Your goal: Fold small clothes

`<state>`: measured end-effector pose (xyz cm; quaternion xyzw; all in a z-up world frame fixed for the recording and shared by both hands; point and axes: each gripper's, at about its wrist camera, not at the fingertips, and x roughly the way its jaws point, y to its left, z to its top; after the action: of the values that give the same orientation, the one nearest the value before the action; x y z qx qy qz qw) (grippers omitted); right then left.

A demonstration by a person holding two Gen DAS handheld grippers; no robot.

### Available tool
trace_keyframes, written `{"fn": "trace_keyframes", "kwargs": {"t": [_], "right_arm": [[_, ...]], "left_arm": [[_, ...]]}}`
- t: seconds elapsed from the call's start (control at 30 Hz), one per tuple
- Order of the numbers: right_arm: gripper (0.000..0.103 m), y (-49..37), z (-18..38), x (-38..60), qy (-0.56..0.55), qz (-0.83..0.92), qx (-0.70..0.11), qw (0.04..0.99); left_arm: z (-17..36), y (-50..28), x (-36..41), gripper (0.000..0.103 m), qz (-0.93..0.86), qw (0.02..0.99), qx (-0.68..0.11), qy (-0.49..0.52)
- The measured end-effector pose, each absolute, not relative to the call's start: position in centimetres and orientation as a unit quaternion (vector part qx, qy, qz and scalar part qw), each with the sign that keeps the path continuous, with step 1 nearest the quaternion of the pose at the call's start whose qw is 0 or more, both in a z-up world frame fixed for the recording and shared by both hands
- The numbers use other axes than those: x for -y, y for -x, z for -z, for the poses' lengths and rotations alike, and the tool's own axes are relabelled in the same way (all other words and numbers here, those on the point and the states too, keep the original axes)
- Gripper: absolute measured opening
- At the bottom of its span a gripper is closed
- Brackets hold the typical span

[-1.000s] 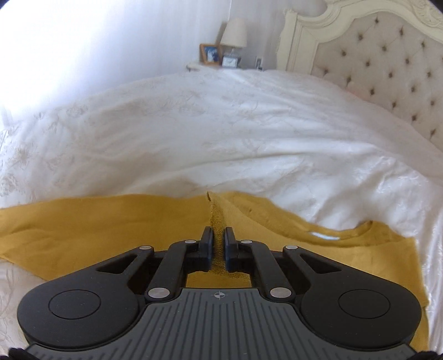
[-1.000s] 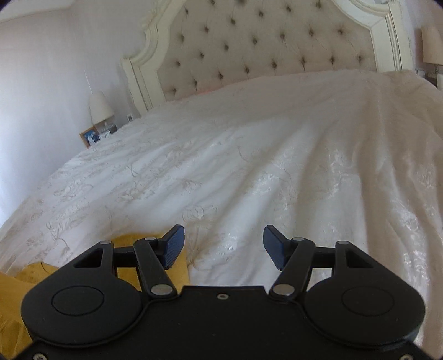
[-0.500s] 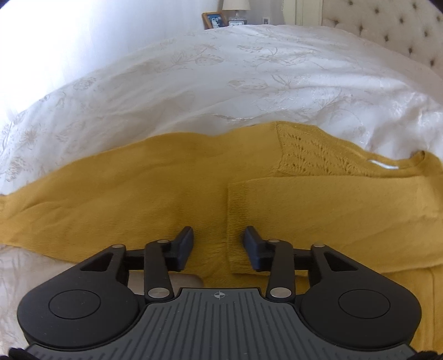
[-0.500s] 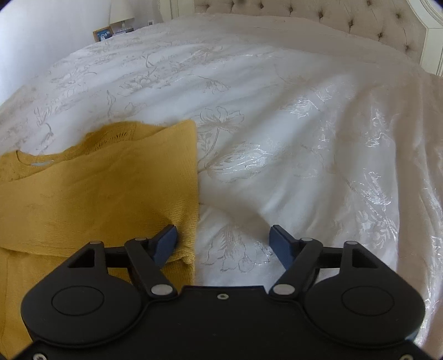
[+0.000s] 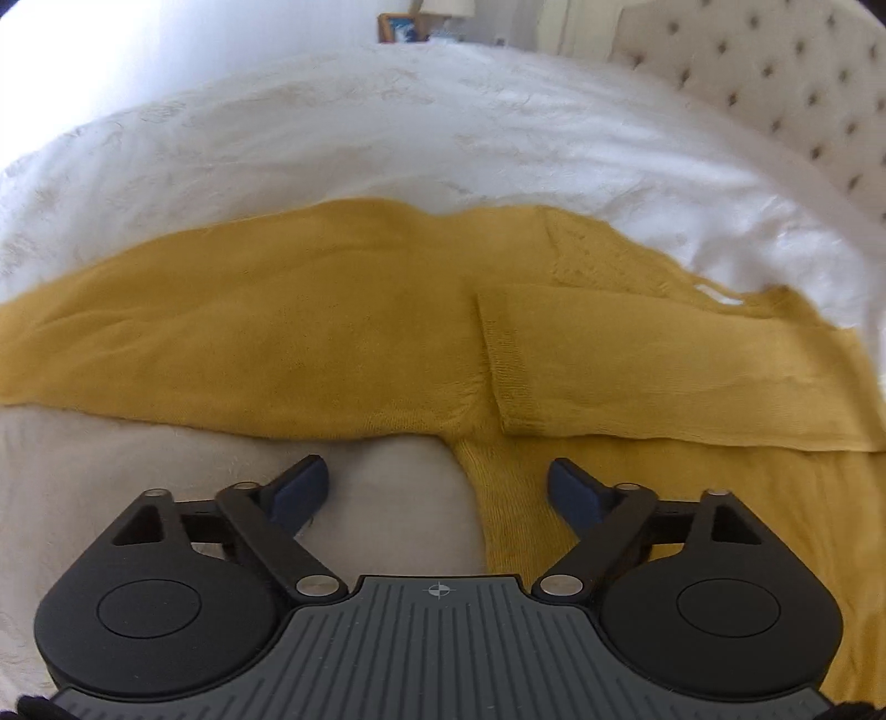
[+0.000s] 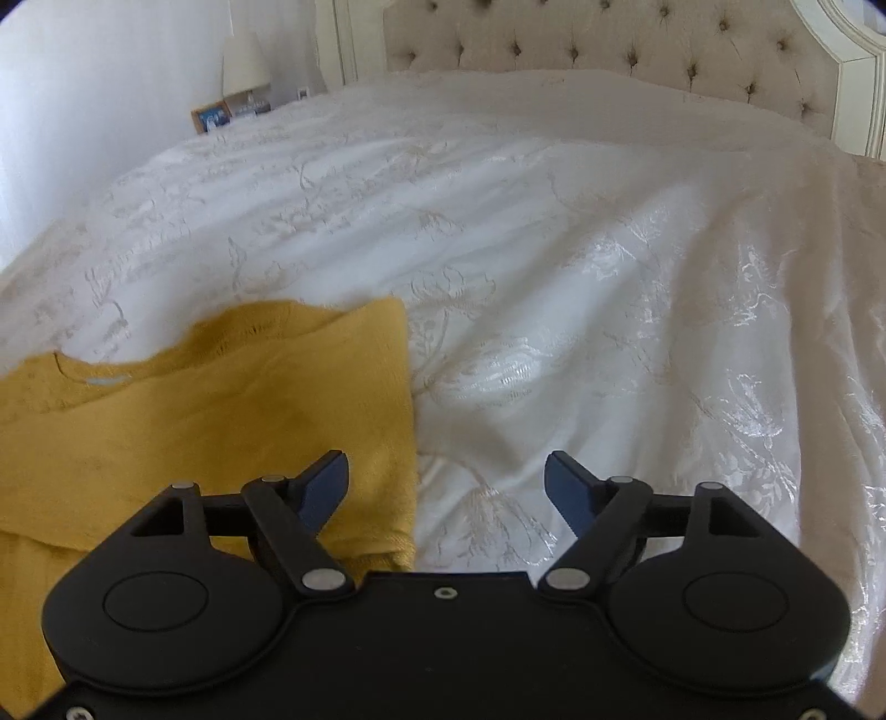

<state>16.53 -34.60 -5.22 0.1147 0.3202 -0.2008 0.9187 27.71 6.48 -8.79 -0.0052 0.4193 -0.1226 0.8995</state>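
Currently, a mustard-yellow knitted sweater [image 5: 343, 327] is being seen lying flat on a bed covered with a white embroidered bedspread [image 5: 443, 138]. In the left wrist view, one long sleeve is being stretched out toward nine o'clock, while the other sleeve [image 5: 664, 371] is being shown folded across the body, its ribbed cuff ending near the centre of the picture. The neckline with a pale label is being seen at about two o'clock.

The left tool [image 5: 437, 484] is being held just above the sweater's side edge at six o'clock; its jaws are opening and are standing wide apart, with nothing gripped. One dark blue pad [image 5: 302, 487] is hanging over the bedspread and the other over the yellow knit, the garment's edge lying between them, untouched.

In the right wrist view, the right tool [image 6: 446, 487] is being held at six o'clock over the folded edge of the sweater [image 6: 221, 399], its jaws also opening and wide, with nothing held. Its left-hand pad is lying over the knit, its right-hand pad over bare bedspread. A tufted beige headboard [image 6: 609, 50] is being seen at twelve o'clock, and a white lamp [image 6: 241, 61] with a framed picture [image 6: 211, 117] at eleven o'clock.
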Motion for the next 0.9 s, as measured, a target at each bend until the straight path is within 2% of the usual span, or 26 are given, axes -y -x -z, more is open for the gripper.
{"fn": "trace_keyframes", "kwargs": {"t": [0.2,0.33,0.53,0.9], "right_arm": [[0.088,-15.3,3.9,34.0,-0.167,0.139,-0.22,0.951],[0.09,-15.1,4.5,33.0,-0.192,0.092,-0.186,0.959],[0.091,-14.4,4.5,29.0,-0.135,0.056,-0.18,0.973],[0.092,-12.4,2.8,20.9,-0.079,-0.008,-0.193,0.978]], "left_arm": [[8.1,-26.4,-10.2,0.088,0.171,0.891,-0.417,0.055],[7.2,-25.7,-13.9,0.088,0.176,0.885,-0.424,0.08],[5.9,-24.6,-21.8,0.088,0.11,0.904,-0.393,0.124],[6.1,-27.2,-33.7,0.089,0.014,0.908,-0.353,0.226]]}}
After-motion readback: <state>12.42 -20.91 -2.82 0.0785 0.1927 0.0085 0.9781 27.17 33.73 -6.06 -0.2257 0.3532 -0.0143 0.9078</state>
